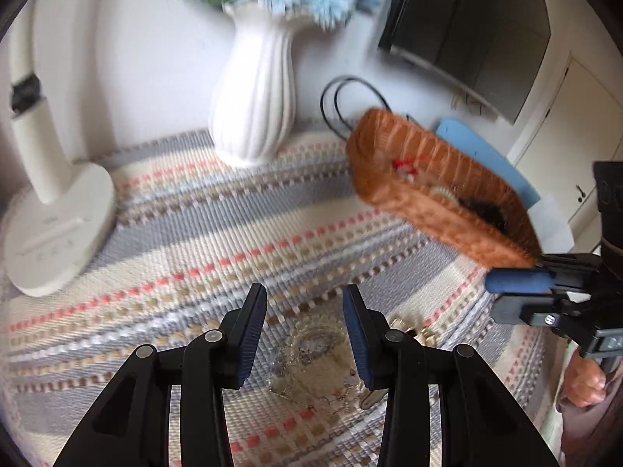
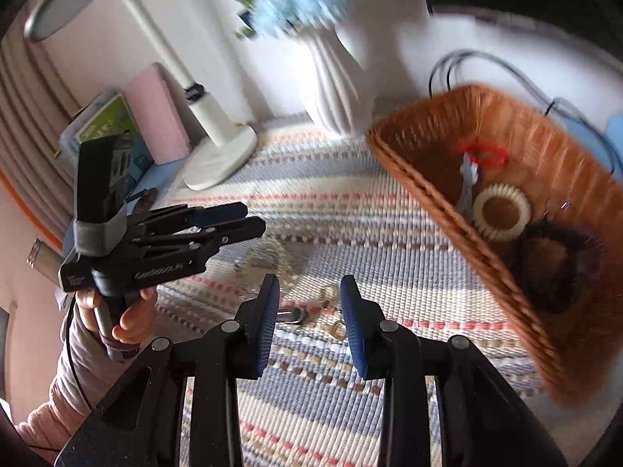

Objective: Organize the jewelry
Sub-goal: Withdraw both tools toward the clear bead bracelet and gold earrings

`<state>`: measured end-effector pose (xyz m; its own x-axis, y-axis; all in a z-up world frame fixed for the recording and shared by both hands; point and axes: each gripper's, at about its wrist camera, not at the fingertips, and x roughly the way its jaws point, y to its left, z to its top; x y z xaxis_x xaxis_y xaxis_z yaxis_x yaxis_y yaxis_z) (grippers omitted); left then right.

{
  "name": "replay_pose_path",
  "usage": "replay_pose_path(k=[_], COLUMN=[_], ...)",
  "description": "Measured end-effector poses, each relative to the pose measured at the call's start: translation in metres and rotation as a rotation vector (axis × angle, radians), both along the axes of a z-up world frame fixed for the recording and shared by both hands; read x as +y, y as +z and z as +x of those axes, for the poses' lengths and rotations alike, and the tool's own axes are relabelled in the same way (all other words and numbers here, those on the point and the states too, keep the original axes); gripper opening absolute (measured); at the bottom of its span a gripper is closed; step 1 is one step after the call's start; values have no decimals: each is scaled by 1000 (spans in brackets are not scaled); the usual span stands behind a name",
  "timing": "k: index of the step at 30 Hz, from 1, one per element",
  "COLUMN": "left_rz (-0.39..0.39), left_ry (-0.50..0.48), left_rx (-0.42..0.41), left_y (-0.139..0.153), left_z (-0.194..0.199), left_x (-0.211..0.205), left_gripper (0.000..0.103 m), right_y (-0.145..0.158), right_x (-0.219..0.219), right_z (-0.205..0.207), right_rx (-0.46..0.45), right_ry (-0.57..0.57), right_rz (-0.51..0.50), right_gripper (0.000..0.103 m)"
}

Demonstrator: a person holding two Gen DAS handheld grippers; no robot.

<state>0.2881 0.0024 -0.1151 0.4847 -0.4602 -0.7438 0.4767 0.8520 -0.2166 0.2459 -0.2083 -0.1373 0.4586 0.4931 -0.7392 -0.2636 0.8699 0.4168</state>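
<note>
Both claws spread, nothing between the pads. My left gripper [image 1: 305, 334] hangs over a loose pile of jewelry [image 1: 311, 366], clear beads and chain, on the striped mat [image 1: 194, 233]. My right gripper [image 2: 309, 325] hangs over 2 or 3 small gold pieces [image 2: 331, 311] just right of that pile. Wicker basket [image 2: 428, 194] sits far right, already holding hair ties. I read this as approach, pre-grasp. Next: pinch 1 piece cleanly; the tangle risks dragging neighbours.

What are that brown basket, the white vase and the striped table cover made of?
Basket: looks like woven wicker or rattan, orange-brown, judging by its ribbed strands. Vase: probably glazed ceramic, white and glossy with fluted ridges. Table cover: coarse woven cloth, matte, its thick yarns visible in grey, cream and coral stripes.
</note>
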Motion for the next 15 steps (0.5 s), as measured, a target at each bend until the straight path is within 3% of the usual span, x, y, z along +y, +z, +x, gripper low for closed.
replay_pose_path(k=[5, 13, 15], left_rz=[18, -4, -21], left_ry=[-16, -48, -57], left_rx=[22, 64, 76], left_y=[-13, -27, -28], left_z=[5, 10, 10], left_x=[-4, -9, -9], left_gripper=[42, 41, 29], right_y=[-25, -29, -33], right_x=[0, -2, -1], right_z=[9, 11, 12], right_rx=[35, 46, 54], right_ry=[8, 6, 4], right_rz=[42, 48, 49], right_gripper=[35, 35, 35])
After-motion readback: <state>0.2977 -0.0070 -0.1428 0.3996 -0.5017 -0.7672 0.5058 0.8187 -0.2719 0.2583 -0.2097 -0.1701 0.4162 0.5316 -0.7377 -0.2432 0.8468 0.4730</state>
